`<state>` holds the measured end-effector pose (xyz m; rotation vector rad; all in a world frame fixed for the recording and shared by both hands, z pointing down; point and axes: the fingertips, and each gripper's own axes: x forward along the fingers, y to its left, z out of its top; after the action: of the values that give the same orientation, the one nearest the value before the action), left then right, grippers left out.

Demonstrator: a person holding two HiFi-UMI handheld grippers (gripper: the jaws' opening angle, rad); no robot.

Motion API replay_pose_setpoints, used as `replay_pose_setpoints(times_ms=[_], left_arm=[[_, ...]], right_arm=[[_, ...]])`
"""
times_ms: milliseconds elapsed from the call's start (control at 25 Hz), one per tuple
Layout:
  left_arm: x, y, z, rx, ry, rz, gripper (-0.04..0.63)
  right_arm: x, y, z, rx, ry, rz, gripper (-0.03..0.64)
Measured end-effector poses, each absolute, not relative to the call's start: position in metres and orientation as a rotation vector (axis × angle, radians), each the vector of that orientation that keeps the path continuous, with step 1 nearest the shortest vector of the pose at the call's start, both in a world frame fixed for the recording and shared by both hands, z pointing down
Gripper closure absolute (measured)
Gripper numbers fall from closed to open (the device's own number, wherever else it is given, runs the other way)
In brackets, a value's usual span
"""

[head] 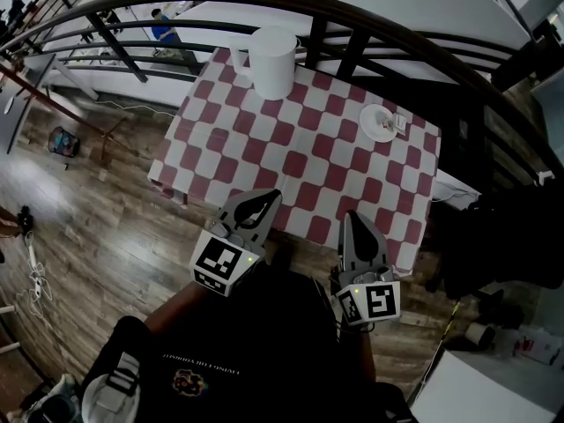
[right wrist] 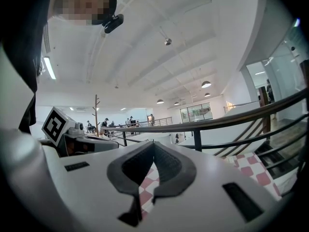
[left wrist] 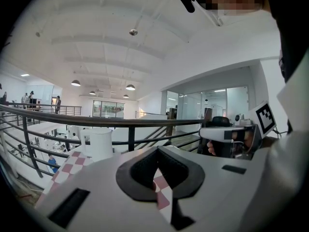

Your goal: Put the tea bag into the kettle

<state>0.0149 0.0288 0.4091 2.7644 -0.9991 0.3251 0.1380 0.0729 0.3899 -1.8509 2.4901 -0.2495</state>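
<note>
A white kettle (head: 273, 60) stands at the far edge of the red-and-white checked table (head: 291, 161); it also shows in the left gripper view as a white kettle (left wrist: 100, 144). A small white dish (head: 379, 123) lies at the table's far right, with what looks like the tea bag (head: 399, 123) at its right rim. My left gripper (head: 270, 195) hovers over the near table edge, jaws together and empty. My right gripper (head: 350, 215) is beside it, also shut and empty. Both are far from the kettle and the dish. The closed tips of the left gripper (left wrist: 156, 149) and the right gripper (right wrist: 153, 144) fill their own views.
A dark curved railing (head: 370, 25) runs just behind the table, close to the kettle. Wooden floor (head: 106, 210) lies to the left. A dark bulky object (head: 507, 245) sits right of the table, and a white surface (head: 493, 386) is at the bottom right.
</note>
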Motion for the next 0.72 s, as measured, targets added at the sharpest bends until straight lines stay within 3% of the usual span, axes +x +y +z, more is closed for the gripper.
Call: replay_pose_setpoints(times_ms=[720], left_arm=[[-0.008, 0.0, 0.419, 2.742, -1.084, 0.36, 0.597]], right_arm=[[0.11, 0.036, 0.386, -1.767, 2.563, -0.21, 0.603]])
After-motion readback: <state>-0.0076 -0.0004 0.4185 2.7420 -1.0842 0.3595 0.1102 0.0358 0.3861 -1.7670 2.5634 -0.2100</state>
